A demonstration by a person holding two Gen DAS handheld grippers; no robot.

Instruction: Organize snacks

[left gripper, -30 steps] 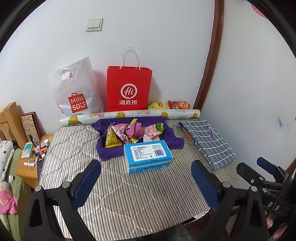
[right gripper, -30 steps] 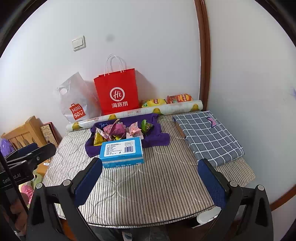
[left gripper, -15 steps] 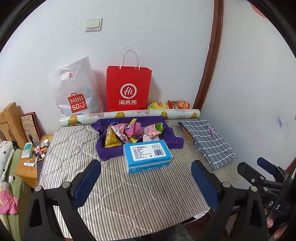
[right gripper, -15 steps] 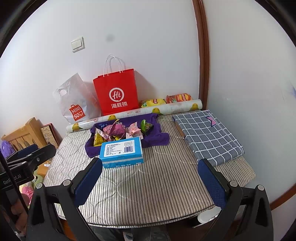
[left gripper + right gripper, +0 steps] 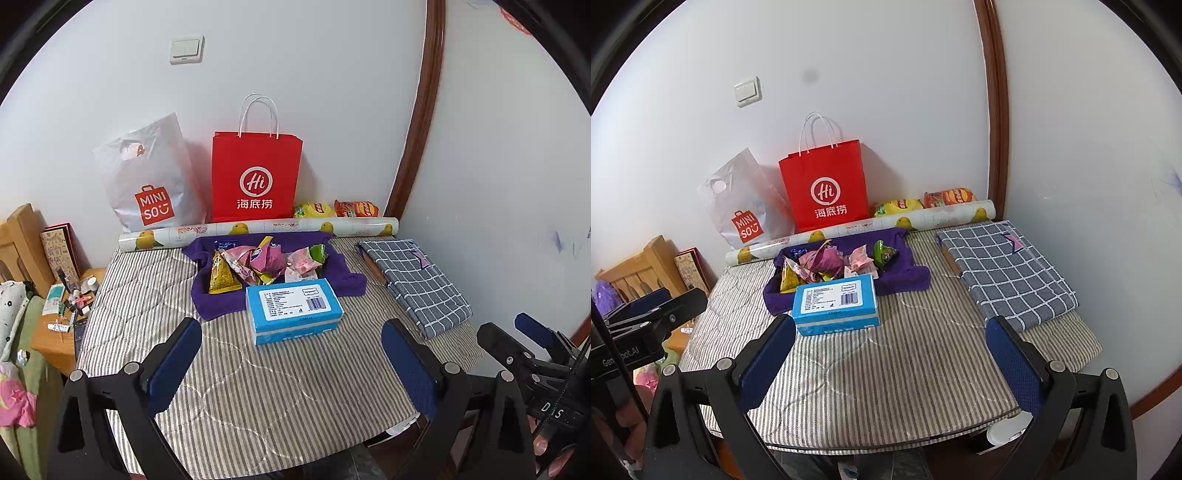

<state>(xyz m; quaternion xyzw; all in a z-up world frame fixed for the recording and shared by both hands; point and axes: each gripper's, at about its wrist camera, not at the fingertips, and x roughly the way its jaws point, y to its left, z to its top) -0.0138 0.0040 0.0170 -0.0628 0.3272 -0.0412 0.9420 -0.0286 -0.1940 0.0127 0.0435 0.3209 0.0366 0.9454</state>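
Observation:
Several small snack packets (image 5: 258, 264) (image 5: 827, 264) lie heaped on a purple cloth (image 5: 347, 282) (image 5: 905, 277) at the far middle of the striped table (image 5: 258, 387) (image 5: 905, 369). A blue tissue box (image 5: 291, 310) (image 5: 834, 304) sits just in front of the heap. Two chip bags (image 5: 336, 209) (image 5: 923, 203), yellow and red, lie against the back wall. My left gripper (image 5: 291, 362) is open above the table's near edge, holding nothing. My right gripper (image 5: 890, 363) is likewise open and bare, hovering over the near edge.
A red paper bag (image 5: 256, 177) (image 5: 825, 188) and a white Miniso bag (image 5: 147, 177) (image 5: 742, 203) stand by the wall behind a patterned roll (image 5: 258, 229) (image 5: 864, 225). Folded checked cloth (image 5: 417, 280) (image 5: 1004, 266) covers the table's right side. A cluttered side table (image 5: 62, 314) stands left.
Both views have barely shifted; the right wrist view has edged slightly. Nothing on the table has moved and both grippers stay open.

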